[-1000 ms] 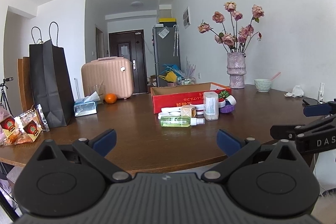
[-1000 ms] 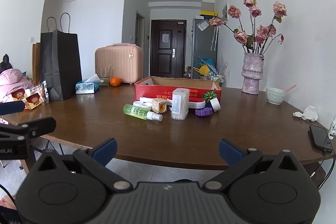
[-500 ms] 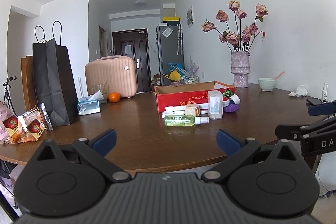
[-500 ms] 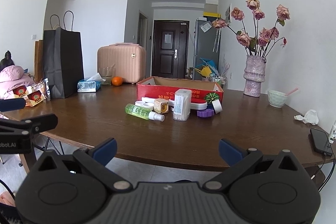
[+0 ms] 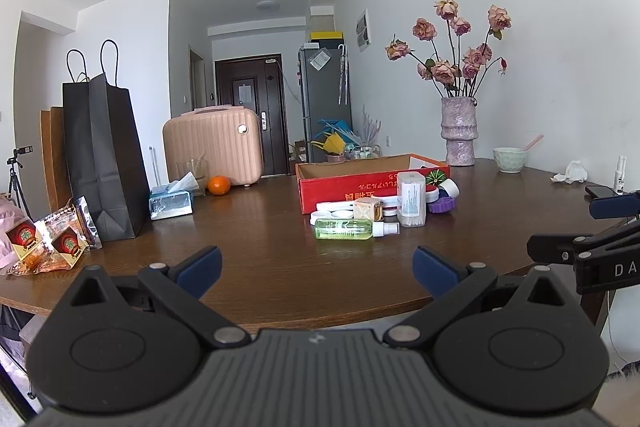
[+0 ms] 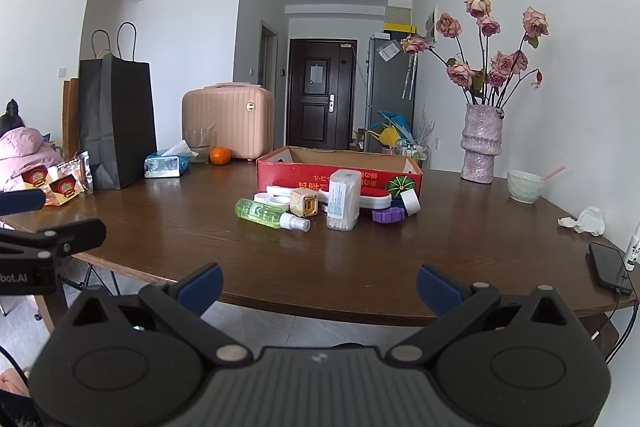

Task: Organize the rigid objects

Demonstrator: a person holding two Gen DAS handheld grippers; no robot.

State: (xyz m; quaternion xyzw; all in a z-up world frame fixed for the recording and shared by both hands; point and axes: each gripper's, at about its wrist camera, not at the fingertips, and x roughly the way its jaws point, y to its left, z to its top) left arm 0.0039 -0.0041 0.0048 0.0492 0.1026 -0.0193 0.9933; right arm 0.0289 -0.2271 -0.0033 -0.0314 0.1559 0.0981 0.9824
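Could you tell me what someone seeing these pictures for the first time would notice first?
Probably the red cardboard box in the middle of the dark wooden table, with a huddle of small items at its front, among them a green spray bottle lying on its side. Next, the pink vase of dried roses at the right by the wall. Both the left gripper and the right gripper are open, short of the table.

- Our left gripper is matte black, with ribbed centre, round side discs and silver screws.
- Its fingers wear blue pads.
- Our right gripper matches; white lettering marks its side.
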